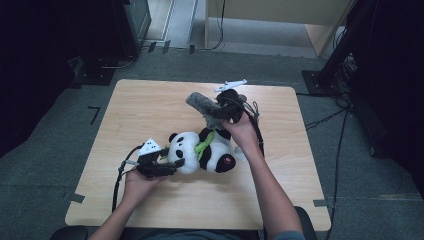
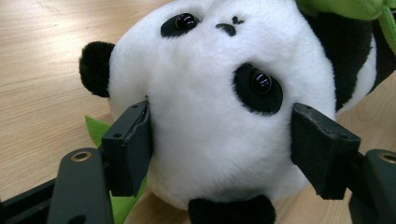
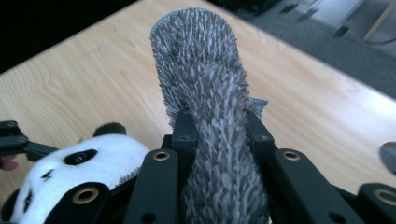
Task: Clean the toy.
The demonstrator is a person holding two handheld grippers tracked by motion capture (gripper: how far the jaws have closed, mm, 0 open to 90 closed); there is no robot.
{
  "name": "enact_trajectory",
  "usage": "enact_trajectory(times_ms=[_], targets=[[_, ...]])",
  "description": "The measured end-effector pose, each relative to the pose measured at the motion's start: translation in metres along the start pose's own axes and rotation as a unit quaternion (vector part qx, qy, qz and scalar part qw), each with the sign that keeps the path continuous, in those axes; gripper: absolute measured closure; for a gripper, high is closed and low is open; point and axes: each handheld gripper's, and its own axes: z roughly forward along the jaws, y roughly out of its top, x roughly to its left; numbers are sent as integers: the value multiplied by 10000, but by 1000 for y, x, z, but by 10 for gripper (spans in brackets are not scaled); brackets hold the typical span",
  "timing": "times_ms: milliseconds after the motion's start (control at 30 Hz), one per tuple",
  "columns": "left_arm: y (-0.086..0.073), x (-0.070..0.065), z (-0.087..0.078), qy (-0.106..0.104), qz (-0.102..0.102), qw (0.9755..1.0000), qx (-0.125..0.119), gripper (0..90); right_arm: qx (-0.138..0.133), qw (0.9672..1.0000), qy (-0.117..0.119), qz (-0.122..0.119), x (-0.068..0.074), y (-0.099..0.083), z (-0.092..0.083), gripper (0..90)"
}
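A black-and-white panda plush with a green scarf lies on the wooden table. My left gripper comes in from the left, and its two pads sit against either side of the panda's white head. Its jaws are closed on the head, the left pad sinking into the fur. My right gripper hangs above and behind the panda, shut on a long grey fuzzy cloth. That cloth sticks out past the jaws, with the panda lower left in the right gripper view.
Grey carpet surrounds the table. Black equipment stands at the far left, cables trail over the floor at the right, and a light wooden cabinet is at the back. The table's left half and front strip are bare wood.
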Motion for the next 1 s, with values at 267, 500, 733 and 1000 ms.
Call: enact_trajectory(times_ms=[267, 500, 733, 1000], targets=[[3, 1, 1, 7, 8, 10000, 51, 211, -210, 9996, 66, 171, -7, -10, -31, 720], [4, 4, 3, -43, 1, 9999, 166, 154, -187, 9993, 50, 327, -14, -29, -48, 716], [5, 5, 3, -79, -34, 9998, 186, 144, -356, 9988, -57, 316, -11, -38, -69, 713], [7, 5, 5, -63, -55, 9999, 132, 168, -24, 9993, 178, 338, -11, -67, -38, 708]])
